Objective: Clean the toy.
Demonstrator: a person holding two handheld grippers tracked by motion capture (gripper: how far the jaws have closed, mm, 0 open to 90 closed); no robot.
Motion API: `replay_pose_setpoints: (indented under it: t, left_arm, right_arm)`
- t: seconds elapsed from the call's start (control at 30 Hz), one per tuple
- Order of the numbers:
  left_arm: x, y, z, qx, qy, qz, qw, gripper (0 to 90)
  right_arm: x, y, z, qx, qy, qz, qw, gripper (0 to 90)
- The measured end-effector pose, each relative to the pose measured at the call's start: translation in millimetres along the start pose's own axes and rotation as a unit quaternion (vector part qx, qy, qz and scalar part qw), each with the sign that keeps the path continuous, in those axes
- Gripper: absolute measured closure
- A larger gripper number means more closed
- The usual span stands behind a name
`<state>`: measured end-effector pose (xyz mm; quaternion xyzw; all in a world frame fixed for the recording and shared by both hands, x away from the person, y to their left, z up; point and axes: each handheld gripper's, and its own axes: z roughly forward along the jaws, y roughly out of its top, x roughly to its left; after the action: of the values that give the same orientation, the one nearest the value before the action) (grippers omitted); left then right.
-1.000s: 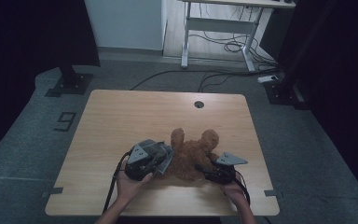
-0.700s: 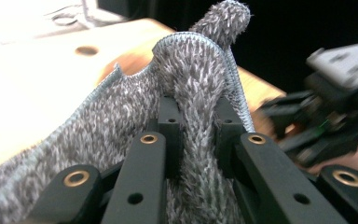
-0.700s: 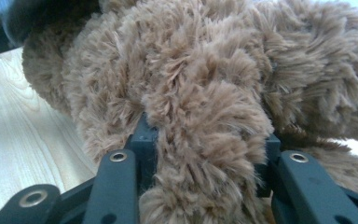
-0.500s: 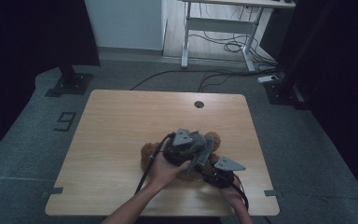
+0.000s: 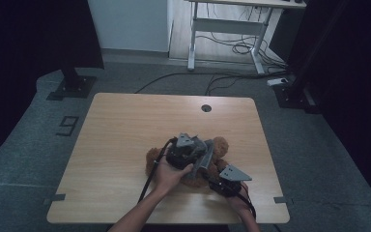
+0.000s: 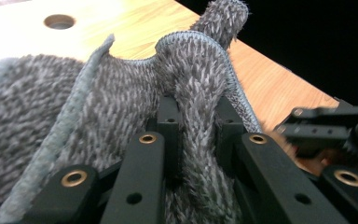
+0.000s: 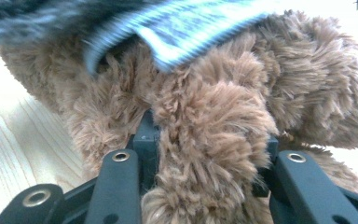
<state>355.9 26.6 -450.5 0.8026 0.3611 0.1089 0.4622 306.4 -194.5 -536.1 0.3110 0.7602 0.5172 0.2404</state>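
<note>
Tongs first: left tongs (image 6: 193, 135) are pinching a fold of grey cloth (image 6: 98, 116), and right tongs (image 7: 205, 154) are pinching a limb of the brown bear (image 7: 307, 84). On the table (image 5: 125, 125), near its front edge, the bear (image 5: 220, 145) is lying just ahead of the right tongs (image 5: 222, 183), with the cloth draping over it. Left tongs (image 5: 198, 159) are nearer. Since a second ago, the left hand (image 5: 166, 174) has been carrying the cloth rightward over the bear.

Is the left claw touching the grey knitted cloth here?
Touching. In the left gripper view the left claw is shut on a fold of the grey cloth, both jaws pressing its sides.
</note>
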Motion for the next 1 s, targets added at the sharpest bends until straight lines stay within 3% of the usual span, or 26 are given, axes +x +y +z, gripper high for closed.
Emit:
replay_pose_setpoints:
  t: [0.17,0.3,0.5,0.77,0.93,1.0]
  left_arm:
    - [23.4,-16.9,-28.3,-0.020,-0.005,-0.024,0.9995,77.4]
    - [37.5,-28.4,-50.7,-0.036,0.019,-0.031,0.9987,77.4]
    - [59.4,-49.7,-72.8,-0.048,0.029,-0.056,0.9969,77.4]
    - [66.9,-60.6,-89.4,-0.050,0.043,-0.062,0.9959,77.3]
    - [57.8,-48.8,-84.2,-0.055,0.028,-0.056,0.9965,77.0]
    - [51.2,-38.1,-77.2,-0.059,0.008,-0.055,0.9967,77.1]
  right_arm:
    - [0.6,0.5,0.6,-0.001,-0.004,0.003,1.0000,58.4]
    - [0.1,0.4,0.7,-0.001,-0.004,0.008,1.0000,58.4]
    - [0.1,0.5,0.8,-0.002,-0.004,0.007,1.0000,58.4]
    - [-0.1,0.3,1.0,-0.002,-0.004,0.008,1.0000,58.4]
    - [-1.1,0.0,1.9,-0.002,-0.008,0.011,0.9999,58.4]
    - [-1.4,-0.1,2.5,-0.004,-0.009,0.015,0.9998,58.4]
